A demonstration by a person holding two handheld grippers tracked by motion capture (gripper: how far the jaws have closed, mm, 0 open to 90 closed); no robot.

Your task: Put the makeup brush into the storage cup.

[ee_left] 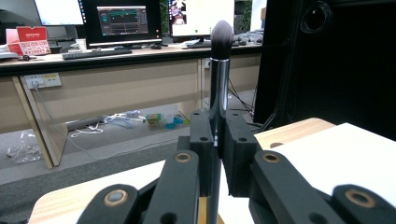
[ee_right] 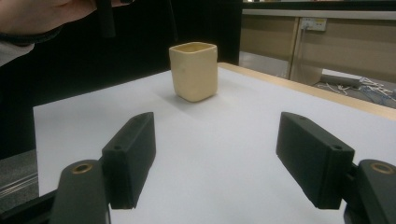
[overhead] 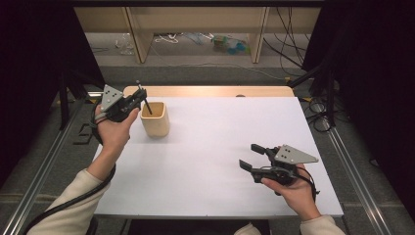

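Note:
My left gripper (overhead: 141, 97) is at the table's far left, raised above a cream square cup (overhead: 155, 119), and is shut on a makeup brush (overhead: 147, 105). The brush stands nearly upright, and its lower end dips into the cup's mouth. In the left gripper view the jaws clamp the brush's shiny handle (ee_left: 218, 88), with the dark bristle head (ee_left: 222, 33) at the top. My right gripper (overhead: 251, 156) rests low at the table's near right, open and empty, pointing left. In the right gripper view its jaws (ee_right: 219, 158) frame bare table, with the cup (ee_right: 194, 70) farther off.
The white table top (overhead: 220, 142) has a wooden strip (overhead: 210, 91) along its far edge. Metal rails (overhead: 352, 171) run along both sides. Beyond the table are wooden desks (ee_left: 116, 74) with monitors, and cables and litter lie on the floor (overhead: 195, 41).

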